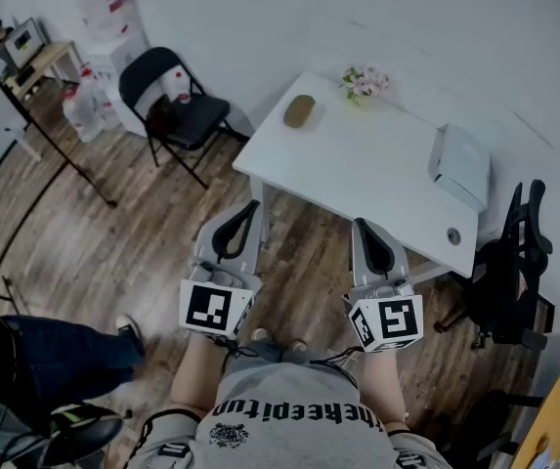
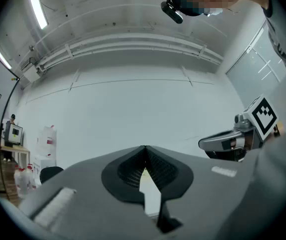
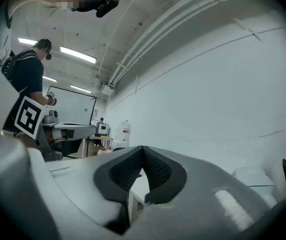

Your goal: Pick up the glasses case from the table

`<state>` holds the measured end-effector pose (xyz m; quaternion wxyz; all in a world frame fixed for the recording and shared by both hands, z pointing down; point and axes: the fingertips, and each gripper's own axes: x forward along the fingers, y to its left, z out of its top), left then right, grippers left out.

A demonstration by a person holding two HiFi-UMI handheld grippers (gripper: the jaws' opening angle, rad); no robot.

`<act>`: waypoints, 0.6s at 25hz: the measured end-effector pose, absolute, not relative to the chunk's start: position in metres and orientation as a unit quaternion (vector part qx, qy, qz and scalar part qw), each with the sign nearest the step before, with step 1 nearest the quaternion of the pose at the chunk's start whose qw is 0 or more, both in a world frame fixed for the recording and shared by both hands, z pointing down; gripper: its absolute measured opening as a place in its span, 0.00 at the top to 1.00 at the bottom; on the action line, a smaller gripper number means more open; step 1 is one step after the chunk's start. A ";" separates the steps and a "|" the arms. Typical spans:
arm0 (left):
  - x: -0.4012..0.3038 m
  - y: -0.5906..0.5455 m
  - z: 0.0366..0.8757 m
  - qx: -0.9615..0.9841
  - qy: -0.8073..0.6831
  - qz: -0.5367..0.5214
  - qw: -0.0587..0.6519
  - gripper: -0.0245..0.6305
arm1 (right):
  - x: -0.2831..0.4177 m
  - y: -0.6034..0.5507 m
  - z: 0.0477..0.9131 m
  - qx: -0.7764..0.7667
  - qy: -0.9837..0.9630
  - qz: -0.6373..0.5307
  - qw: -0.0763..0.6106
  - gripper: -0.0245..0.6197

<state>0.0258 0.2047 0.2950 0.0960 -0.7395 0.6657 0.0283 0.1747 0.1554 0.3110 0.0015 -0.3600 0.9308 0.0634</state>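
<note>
- The glasses case (image 1: 299, 111) lies on the white bench (image 1: 387, 184), at its far left corner, near the flowers (image 1: 366, 83).
- The left gripper (image 1: 254, 206) and the right gripper (image 1: 362, 224) both have their jaws together and empty, well apart from the case.

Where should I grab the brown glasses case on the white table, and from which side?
Probably across its narrow middle, coming from above. The glasses case lies flat as a long oval near the far left corner of the table, clear of the flowers, so its long sides are free. The left gripper, now shut, is nearer and must open first.
</note>
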 end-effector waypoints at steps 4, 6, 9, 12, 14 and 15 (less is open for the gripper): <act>0.030 0.207 0.287 -0.744 0.658 0.037 0.111 0.93 | 0.175 0.159 0.308 -0.360 0.930 0.066 0.001 0.96; 0.029 0.209 0.287 -0.744 0.659 0.034 0.108 0.93 | 0.174 0.161 0.307 -0.361 0.930 0.068 0.001 0.96; 0.026 0.210 0.284 -0.742 0.662 0.031 0.105 0.93 | 0.172 0.163 0.306 -0.360 0.930 0.070 0.001 0.96; 0.026 0.209 0.284 -0.745 0.656 0.041 0.114 0.93 | 0.170 0.162 0.307 -0.360 0.930 0.070 0.001 0.96; 0.023 0.207 0.283 -0.746 0.654 0.043 0.117 0.93 | 0.167 0.161 0.306 -0.361 0.930 0.071 -0.001 0.96; 0.022 0.207 0.282 -0.746 0.653 0.046 0.119 0.93 | 0.165 0.160 0.306 -0.362 0.930 0.071 -0.001 0.96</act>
